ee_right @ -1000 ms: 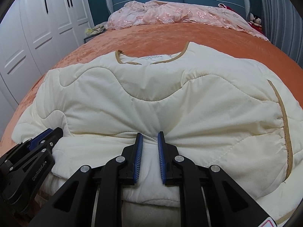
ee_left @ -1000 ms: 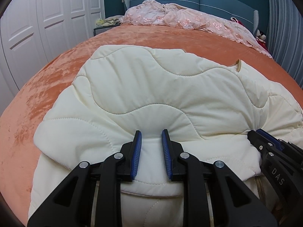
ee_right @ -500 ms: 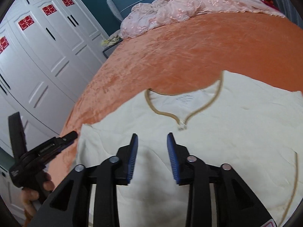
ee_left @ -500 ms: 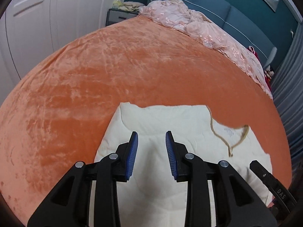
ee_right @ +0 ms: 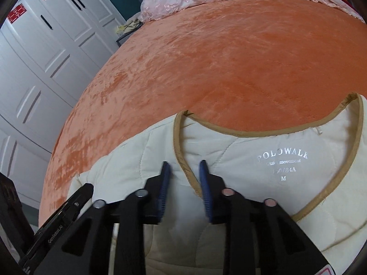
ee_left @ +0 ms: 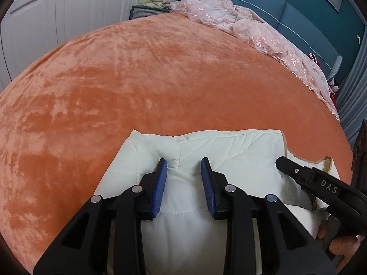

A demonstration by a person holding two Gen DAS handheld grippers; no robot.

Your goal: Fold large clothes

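A cream quilted jacket (ee_left: 229, 151) lies folded on the orange bed (ee_left: 160, 80). My left gripper (ee_left: 184, 167) is shut on a puckered bulge of fabric near the jacket's far left corner. In the right wrist view the jacket (ee_right: 252, 146) shows its tan neckline trim (ee_right: 181, 151) and a printed size label (ee_right: 282, 160). My right gripper (ee_right: 184, 169) straddles that trim, its blurred jaws closing on the fabric edge with a gap left. Each view shows the other gripper at its edge: the right gripper (ee_left: 279, 160) and the left gripper (ee_right: 84, 190).
A crumpled pink lace cover (ee_left: 240, 23) lies along the far side of the bed by the blue headboard (ee_left: 298, 11). White wardrobe doors (ee_right: 45, 57) stand to the left, with a dark nightstand (ee_left: 146, 11) behind. A person's hand (ee_left: 341, 245) holds the right gripper.
Both grippers carried the jacket's near part forward to the collar end, so the jacket now lies shorter. The right jaws widened and have narrowed again around the neckline.
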